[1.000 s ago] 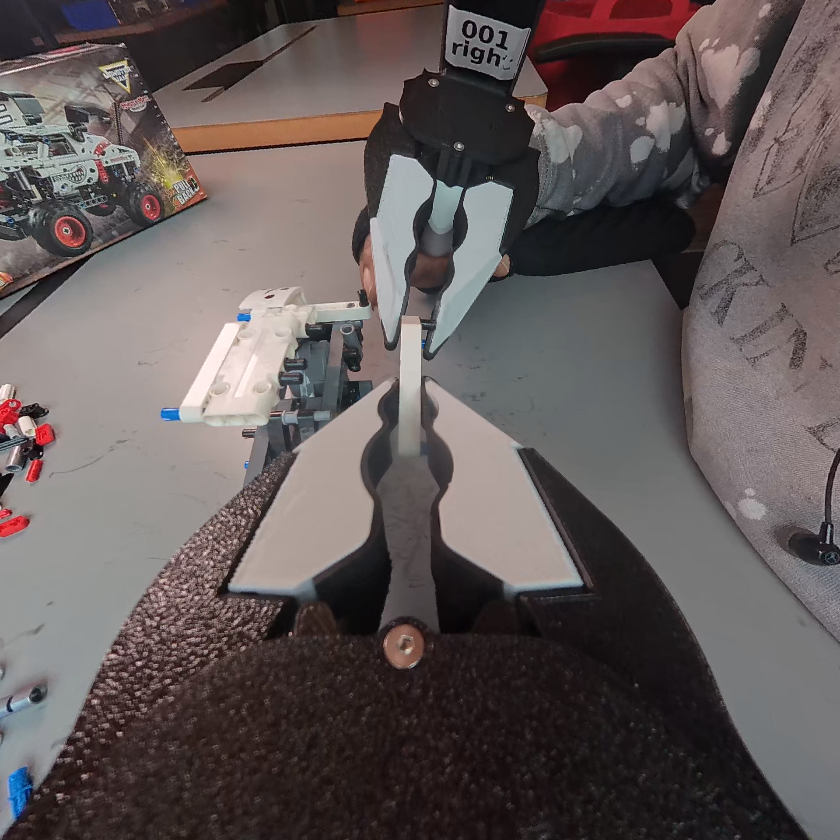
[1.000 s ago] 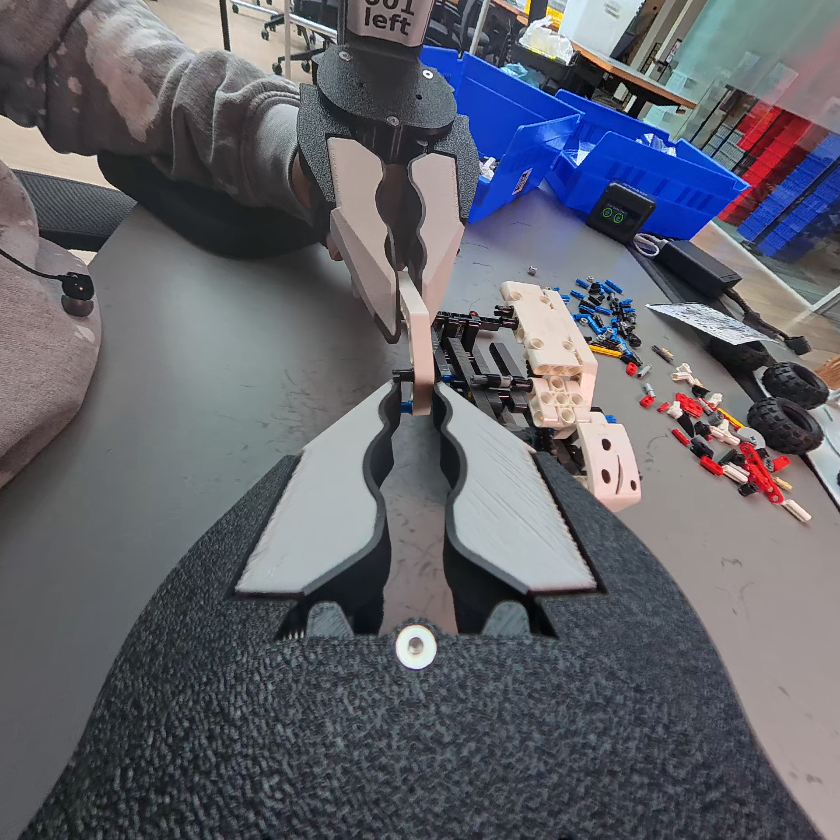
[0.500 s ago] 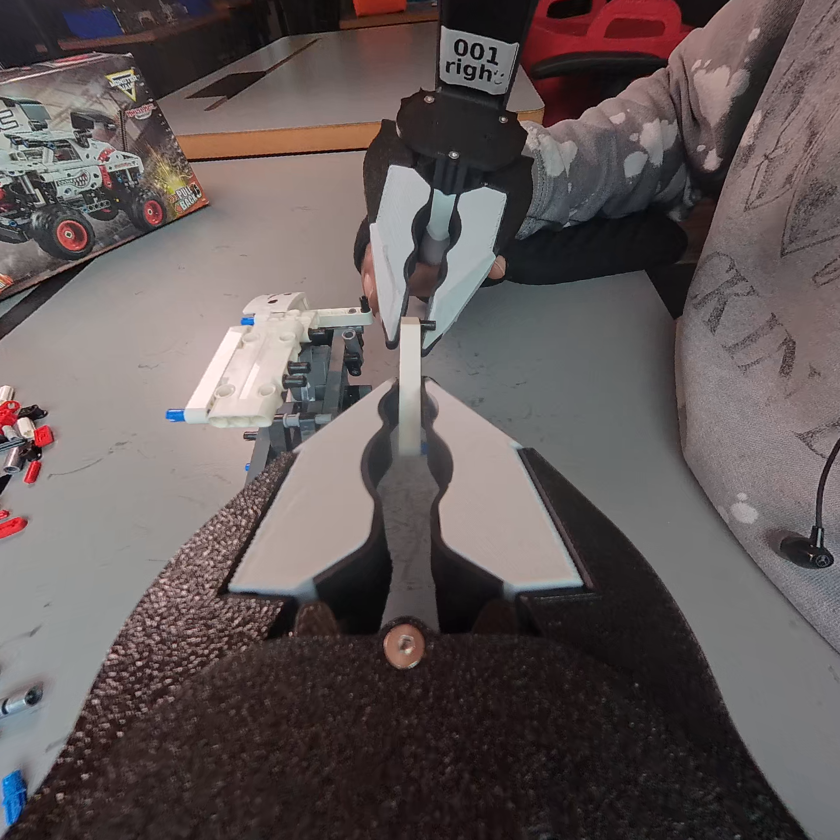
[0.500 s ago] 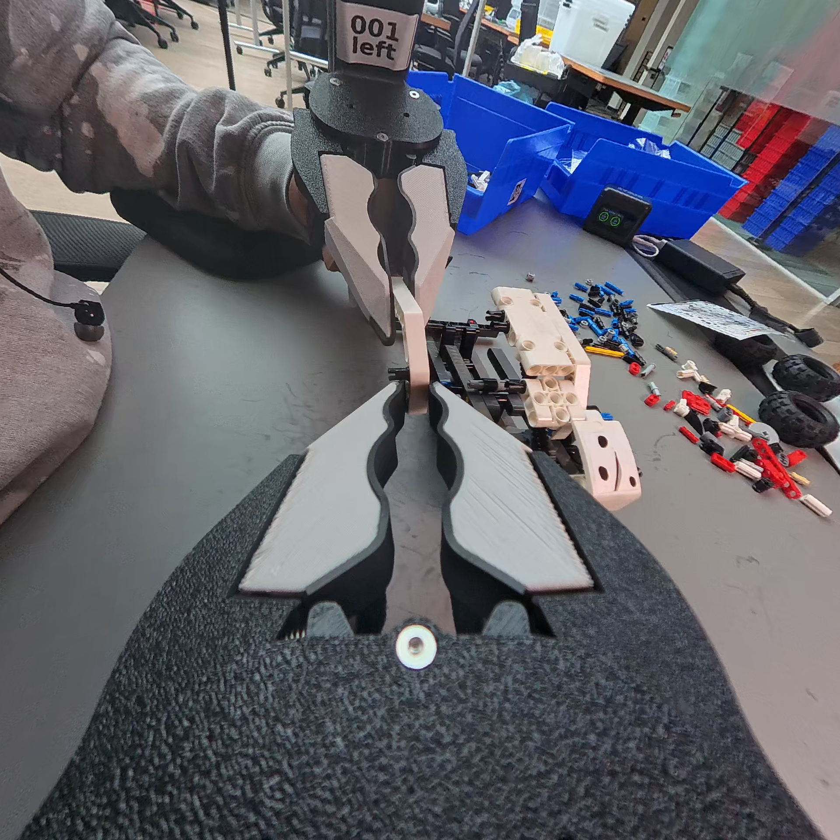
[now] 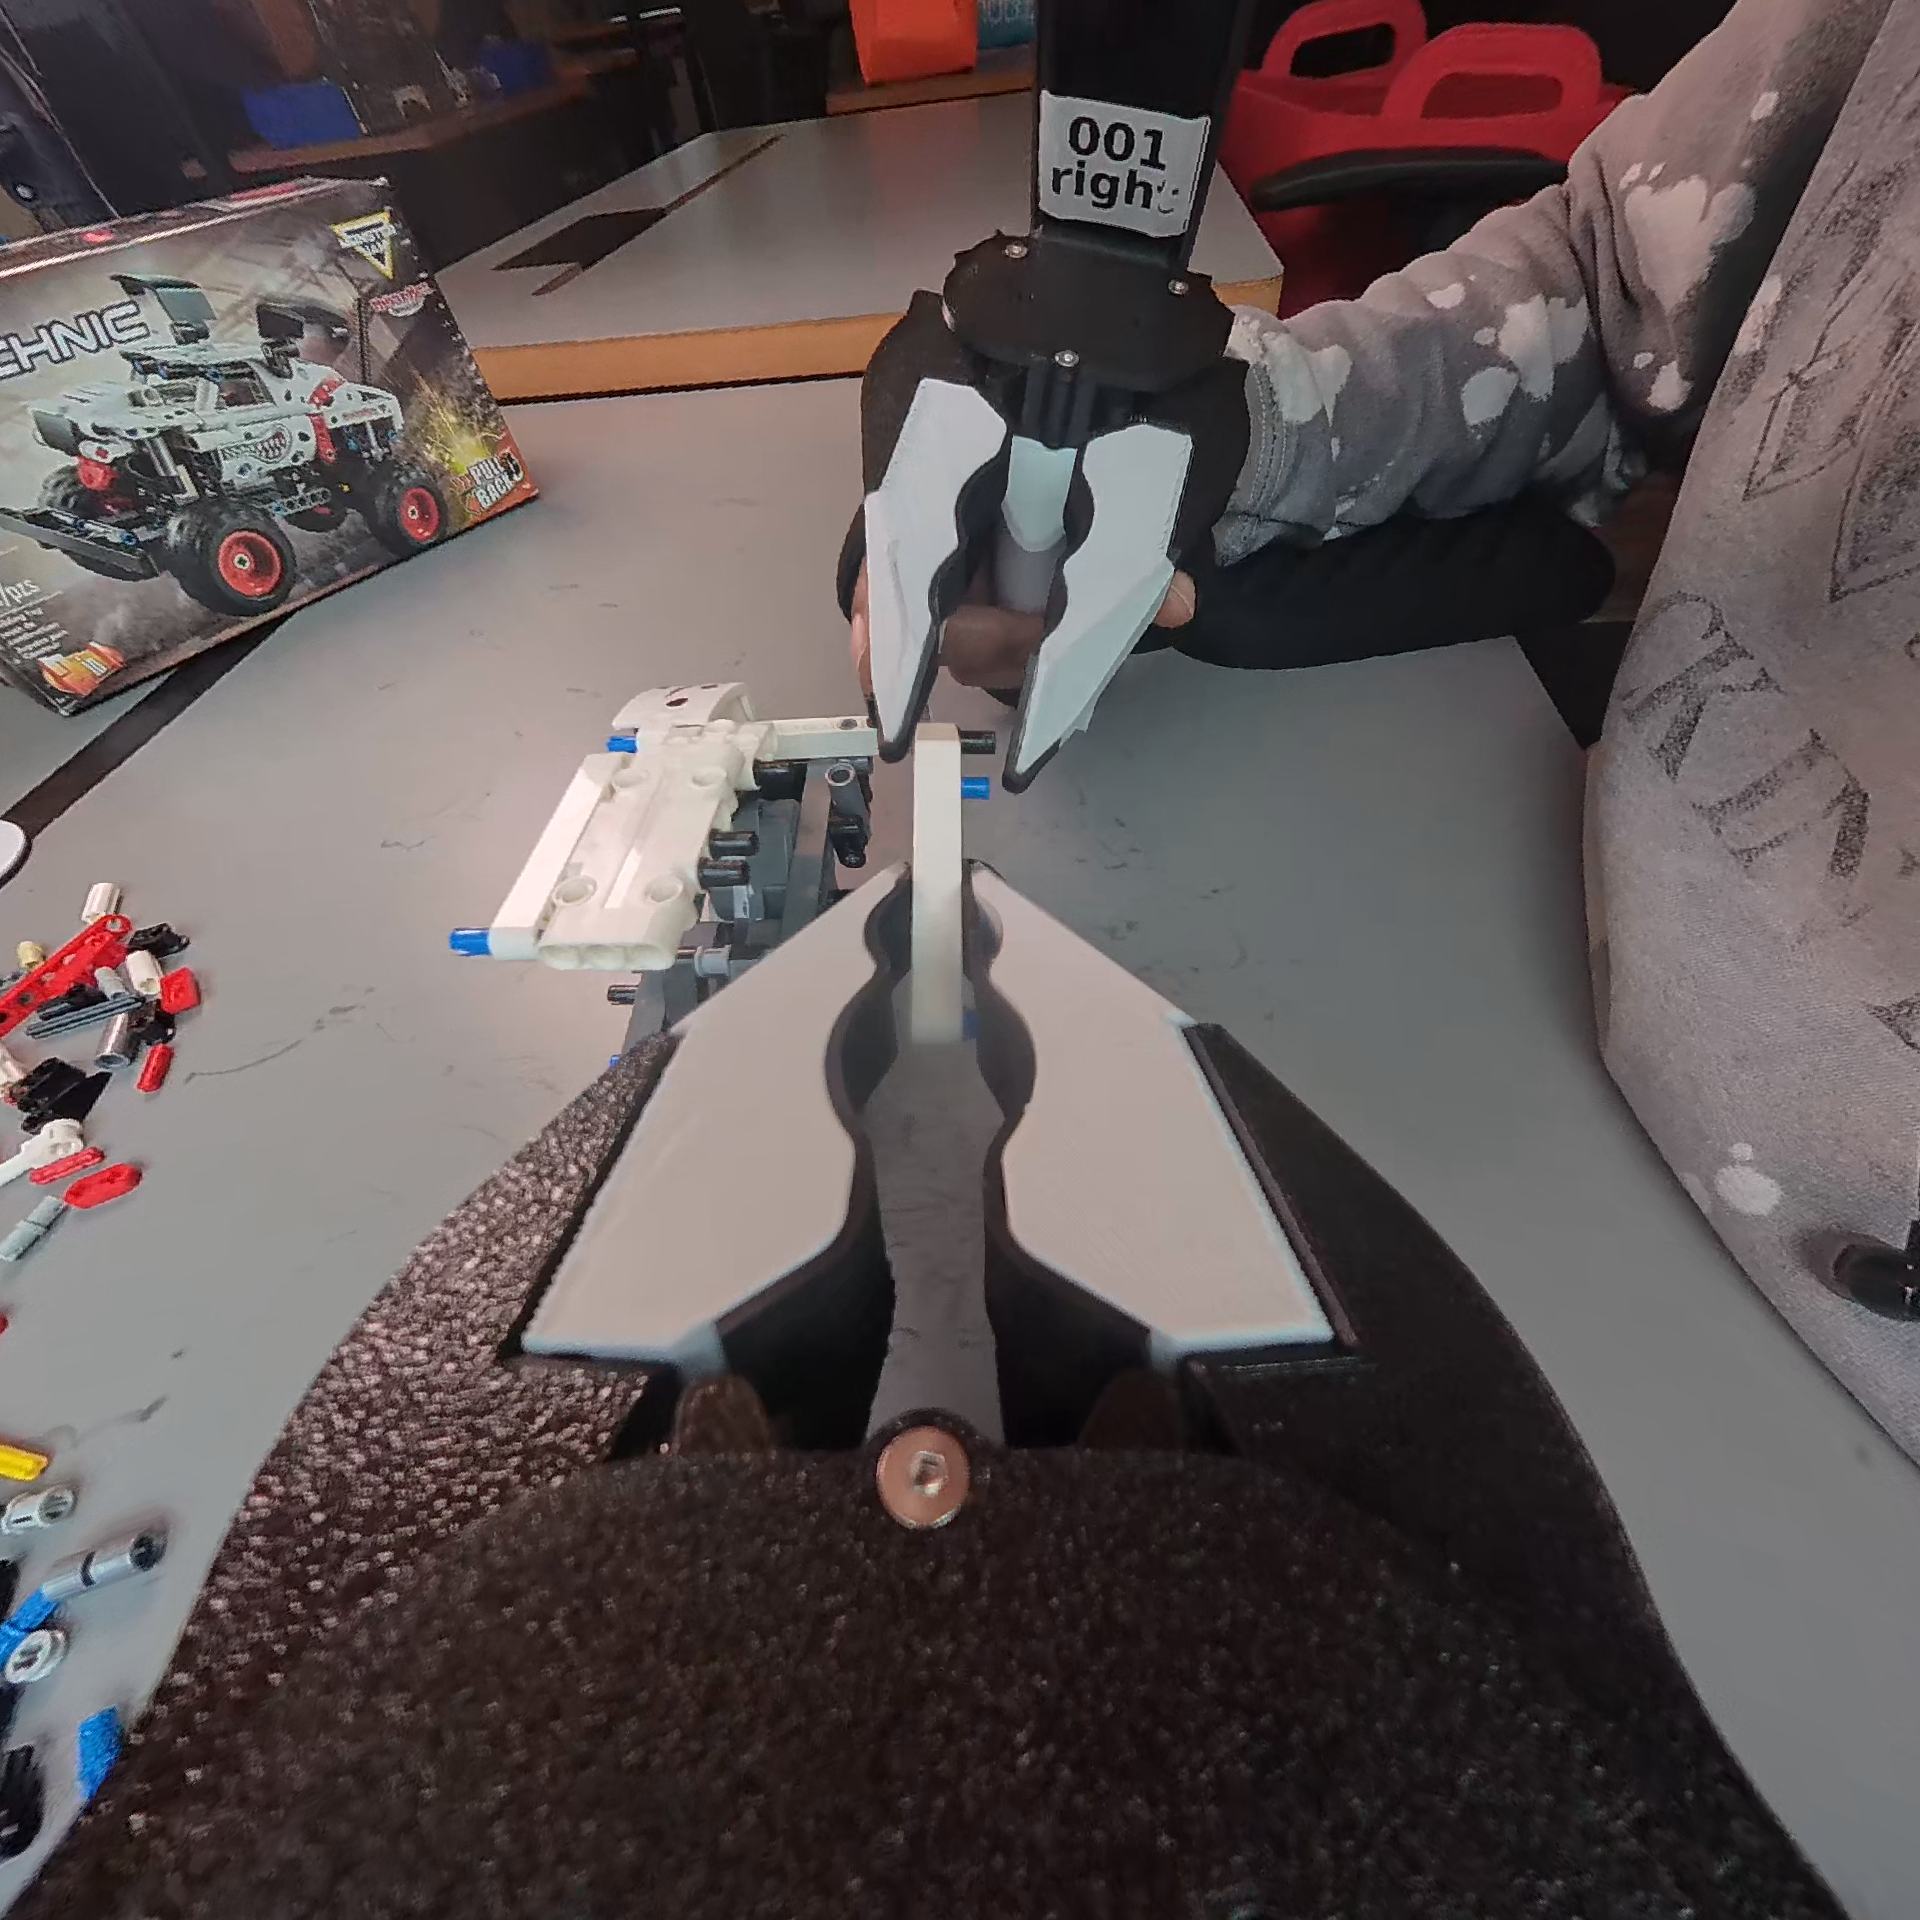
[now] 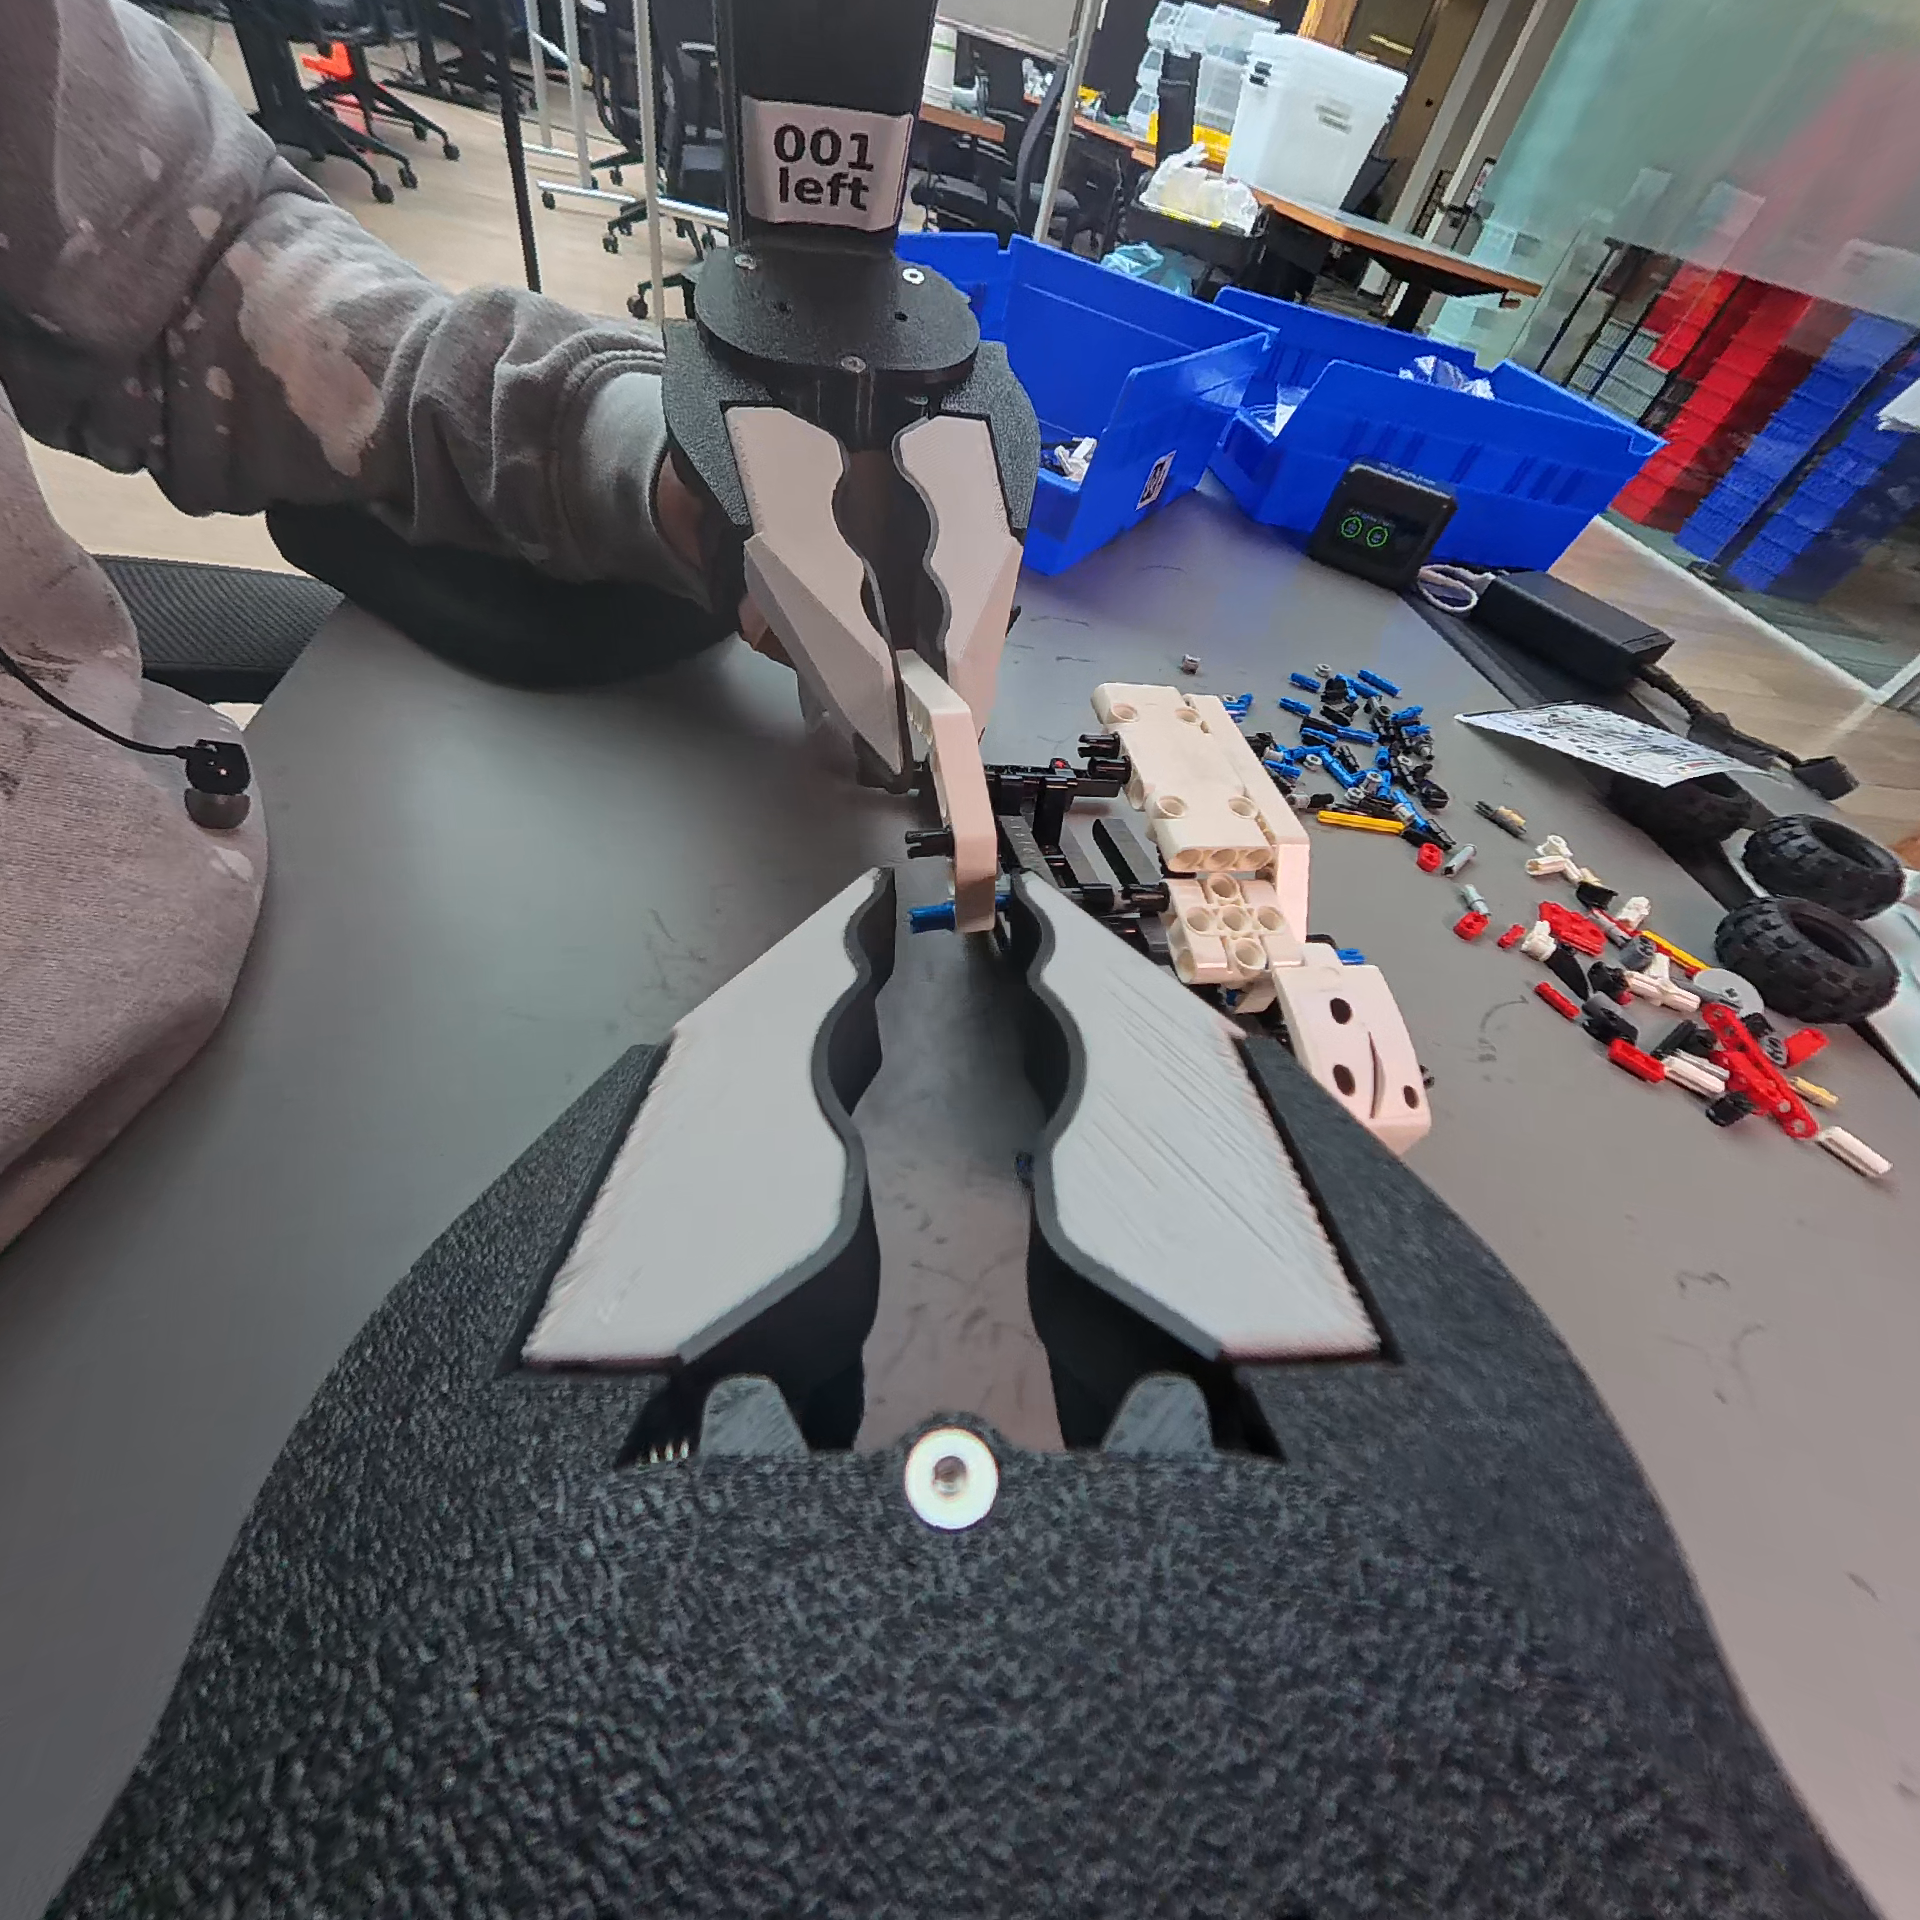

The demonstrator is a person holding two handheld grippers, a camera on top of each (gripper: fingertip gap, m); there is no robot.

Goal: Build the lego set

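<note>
A white beam (image 5: 935, 894) with black and blue pins stands on edge beside the part-built lego truck (image 5: 623, 842), whose white panels sit on a dark frame. My left gripper (image 5: 935, 873) is shut on one end of the beam. My right gripper (image 5: 956, 764) faces it, jaws open, fingertips on either side of the beam's far end without pinching it. In the right wrist view, the right gripper (image 6: 954, 894) straddles the beam (image 6: 966, 821), the left gripper (image 6: 920, 727) clamps its far end, and the truck (image 6: 1195, 790) lies just right of it.
The set's box (image 5: 229, 436) stands at the back left. Loose red, black and blue parts (image 5: 83, 997) lie to the left. Several loose parts (image 6: 1662, 987), two black tyres (image 6: 1818, 883), a leaflet (image 6: 1600, 732) and blue bins (image 6: 1403, 436) are beyond the truck. The person's torso (image 5: 1766, 727) is close by. My left and right fingertips are right by each other.
My right gripper's jaws have spread apart and let go of the beam's end. My left gripper still holds the beam, which now leans slightly. The truck has not moved.
</note>
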